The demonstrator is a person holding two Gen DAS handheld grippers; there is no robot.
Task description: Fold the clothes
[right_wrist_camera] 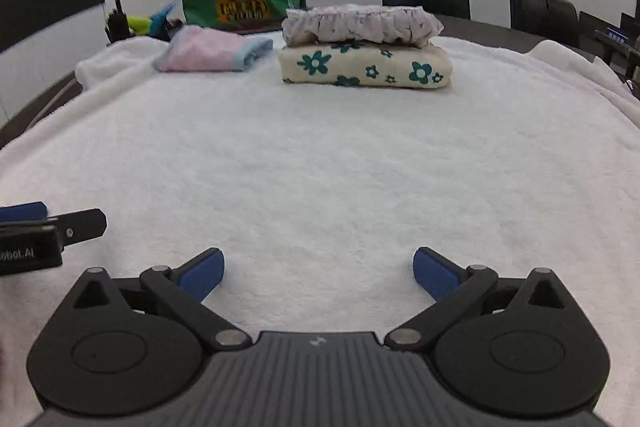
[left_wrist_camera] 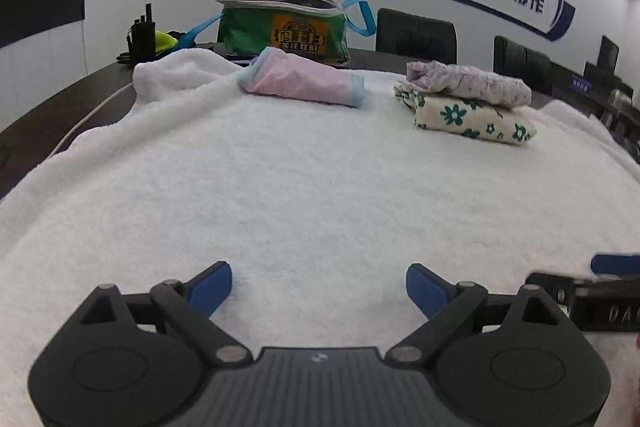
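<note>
Left wrist view shows the left gripper (left_wrist_camera: pixel 319 285) low over a white fluffy towel (left_wrist_camera: pixel 320 187) covering the dark tabletop (left_wrist_camera: pixel 48 115), its blue-padded fingers (left_wrist_camera: pixel 212 287) spread wide and empty. The right gripper (right_wrist_camera: pixel 318 273) is also wide and empty. At the far side, a lilac printed folded garment (right_wrist_camera: pixel 360 25) lies on a cream folded garment with teal flowers (right_wrist_camera: pixel 364 67). A pink garment with blue trim (right_wrist_camera: pixel 212 53) lies just beside them, near a green fabric bag (right_wrist_camera: pixel 236 3).

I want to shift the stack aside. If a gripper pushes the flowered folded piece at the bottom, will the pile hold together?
Probably only partly. The flowered piece is soft folded cloth, so it would likely buckle rather than slide stiffly. The white towel under it looks fuzzy and may drag. The frilly garment resting loosely on top could slip off.
</note>
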